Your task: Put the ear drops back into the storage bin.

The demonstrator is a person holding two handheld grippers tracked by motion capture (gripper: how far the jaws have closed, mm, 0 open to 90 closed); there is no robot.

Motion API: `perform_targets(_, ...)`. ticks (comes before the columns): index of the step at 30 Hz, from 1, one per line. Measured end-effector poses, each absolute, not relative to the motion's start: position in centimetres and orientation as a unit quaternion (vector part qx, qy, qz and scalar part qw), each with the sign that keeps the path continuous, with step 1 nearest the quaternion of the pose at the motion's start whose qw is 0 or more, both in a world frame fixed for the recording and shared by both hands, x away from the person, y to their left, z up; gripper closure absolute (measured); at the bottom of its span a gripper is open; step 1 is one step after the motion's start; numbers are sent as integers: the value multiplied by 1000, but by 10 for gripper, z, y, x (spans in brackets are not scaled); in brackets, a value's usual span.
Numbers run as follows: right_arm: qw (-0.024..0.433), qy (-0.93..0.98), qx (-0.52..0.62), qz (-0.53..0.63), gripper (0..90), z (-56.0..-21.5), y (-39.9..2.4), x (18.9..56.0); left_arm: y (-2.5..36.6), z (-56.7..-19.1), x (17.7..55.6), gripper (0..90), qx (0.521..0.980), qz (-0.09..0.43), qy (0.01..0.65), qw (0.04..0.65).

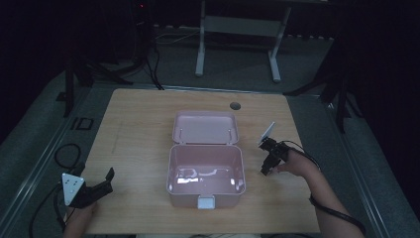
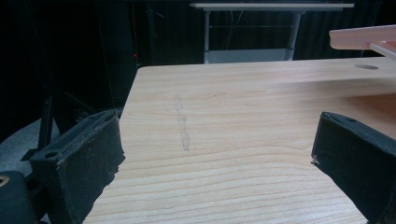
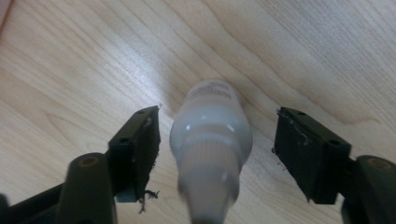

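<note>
Both tools wide-jawed: left tool (image 1: 99, 184) low, right tool (image 1: 270, 161) angled down

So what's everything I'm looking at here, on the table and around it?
Table: one, light wood, centre of the high view, a round hole near its far edge.
Box: one, pink, mid-table, nothing visible inside, lid open and lying back.
Bottle: one, white, small, standing on the table between the right gripper's jaws, not touched by them.
Second table: one, white-legged, on the floor beyond.
Left gripper: one, black with a grey plate, near-left table corner, jaws wide apart.
Right gripper: one, black, right of the box, jaws apart.
Forearms: two, entering from the bottom edge.
</note>
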State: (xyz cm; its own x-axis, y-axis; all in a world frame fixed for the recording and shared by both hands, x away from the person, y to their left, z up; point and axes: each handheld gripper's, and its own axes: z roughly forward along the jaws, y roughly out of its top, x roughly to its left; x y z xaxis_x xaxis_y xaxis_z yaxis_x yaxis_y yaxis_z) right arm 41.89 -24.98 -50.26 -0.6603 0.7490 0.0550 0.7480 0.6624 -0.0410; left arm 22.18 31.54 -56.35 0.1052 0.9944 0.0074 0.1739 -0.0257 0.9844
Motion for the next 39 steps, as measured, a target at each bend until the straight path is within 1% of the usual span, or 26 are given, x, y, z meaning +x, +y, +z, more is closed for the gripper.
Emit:
perform_targets(2, 36, -912, -408, 9, 398, -504, -249, 419, 316, -563, 222, 20, 571, 431, 512, 475)
perform_targets(4, 35, -912, -409, 11, 410, -505, -248, 419, 315, -563, 222, 20, 571, 431, 512, 475)
perform_targets(5, 31, -915, -402, 14, 459, -505, -246, 419, 315, -564, 222, 20, 571, 431, 512, 475)
perform_targets(7, 33, -915, -403, 10, 466, -506, -245, 419, 315, -564, 222, 20, 570, 432, 513, 475)
perform_targets(8, 32, -917, -398, 13, 496, -507, -244, 419, 315, -563, 222, 20, 570, 432, 513, 474)
perform_targets(9, 32, -917, -398, 13, 496, -507, -244, 419, 315, -563, 222, 20, 570, 432, 513, 474)
perform_targets(10, 26, -918, -395, 18, 553, -508, -242, 418, 315, -563, 222, 20, 570, 432, 514, 474)
perform_targets(12, 28, -918, -394, 20, 581, -510, -241, 418, 315, -563, 222, 20, 570, 432, 514, 474)
perform_targets(15, 22, -922, -386, 22, 594, -509, -241, 417, 315, -563, 222, 20, 570, 432, 514, 474)
perform_targets(19, 11, -938, -345, 25, 595, -506, -239, 412, 315, -563, 222, 20, 570, 432, 514, 474)
perform_targets(26, 6, -961, -272, 46, 596, -504, -237, 401, 315, -563, 222, 20, 570, 432, 514, 474)
perform_targets(29, 5, -965, -258, 49, 596, -503, -239, 399, 315, -563, 222, 20, 570, 432, 514, 474)
perform_targets(35, -4, -977, -209, 48, 597, -499, -241, 390, 315, -563, 222, 20, 570, 432, 514, 474)
perform_targets(39, 1, -986, -165, 38, 597, -496, -243, 383, 315, -563, 222, 20, 570, 432, 514, 473)
